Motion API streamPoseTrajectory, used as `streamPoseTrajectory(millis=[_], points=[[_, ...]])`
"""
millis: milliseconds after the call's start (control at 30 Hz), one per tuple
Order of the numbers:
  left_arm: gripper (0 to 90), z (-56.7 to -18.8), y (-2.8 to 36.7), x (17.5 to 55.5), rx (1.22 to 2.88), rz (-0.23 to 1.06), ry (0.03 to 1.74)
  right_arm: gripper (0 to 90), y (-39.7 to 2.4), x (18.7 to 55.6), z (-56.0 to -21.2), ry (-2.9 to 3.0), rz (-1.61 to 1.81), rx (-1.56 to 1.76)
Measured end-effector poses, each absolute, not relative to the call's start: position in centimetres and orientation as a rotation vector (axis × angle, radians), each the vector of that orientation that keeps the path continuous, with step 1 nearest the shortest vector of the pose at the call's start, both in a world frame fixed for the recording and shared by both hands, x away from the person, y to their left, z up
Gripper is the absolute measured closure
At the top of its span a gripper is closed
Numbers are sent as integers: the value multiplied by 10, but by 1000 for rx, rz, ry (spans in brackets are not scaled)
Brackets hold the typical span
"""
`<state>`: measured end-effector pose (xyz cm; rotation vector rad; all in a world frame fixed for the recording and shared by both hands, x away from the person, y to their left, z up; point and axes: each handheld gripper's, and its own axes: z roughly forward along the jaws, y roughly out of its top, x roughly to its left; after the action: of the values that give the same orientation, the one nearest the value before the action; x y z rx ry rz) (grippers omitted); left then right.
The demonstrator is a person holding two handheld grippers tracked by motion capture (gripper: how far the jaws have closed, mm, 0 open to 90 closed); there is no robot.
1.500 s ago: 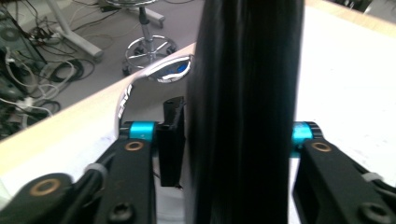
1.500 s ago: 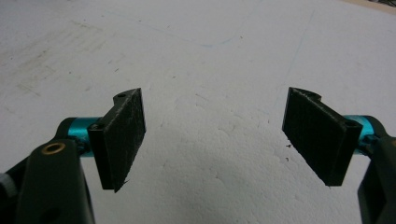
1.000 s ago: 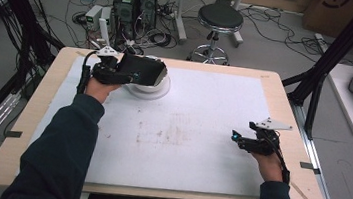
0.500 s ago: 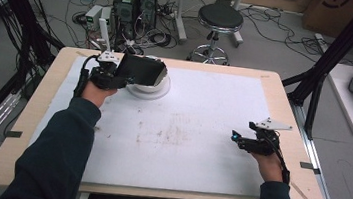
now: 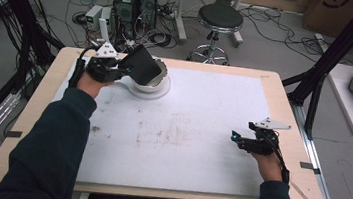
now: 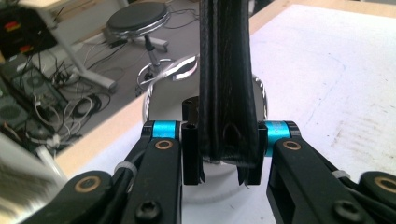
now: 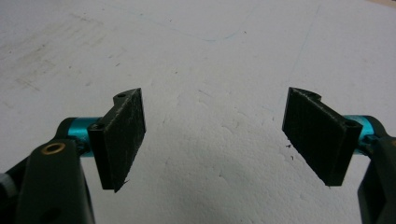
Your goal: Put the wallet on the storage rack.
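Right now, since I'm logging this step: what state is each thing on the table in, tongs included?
Left tongs: jaws just closed, shut on the black pouch.
Black pouch: gripped on edge, lifted, tilted over the bowl.
Bowl: upright on the mat, partly hidden by the pouch; contents not visible.
Right tongs: open, nothing between the jaws, over the mat.
Mat: flat, white, scuffed.

overhead forward-down, two close claw-mounted views

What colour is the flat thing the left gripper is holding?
Black, seen best in the left gripper view.
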<state>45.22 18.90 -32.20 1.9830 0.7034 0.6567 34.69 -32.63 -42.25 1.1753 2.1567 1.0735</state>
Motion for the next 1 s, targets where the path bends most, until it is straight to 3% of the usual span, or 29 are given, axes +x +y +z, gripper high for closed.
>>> streamPoseTrajectory(millis=[200,367,600,1000], points=[[746,-303,181,474,2060,705,544,216,-326,347,-423,2163,1069,1186],[744,-304,175,489,2077,647,434,216,-328,347,-423,2158,1068,1196],[679,-317,170,490,1955,568,580,216,-329,347,-424,2163,1060,1202],[600,-337,156,486,1992,597,705,216,-326,347,-423,2166,1067,1188]])
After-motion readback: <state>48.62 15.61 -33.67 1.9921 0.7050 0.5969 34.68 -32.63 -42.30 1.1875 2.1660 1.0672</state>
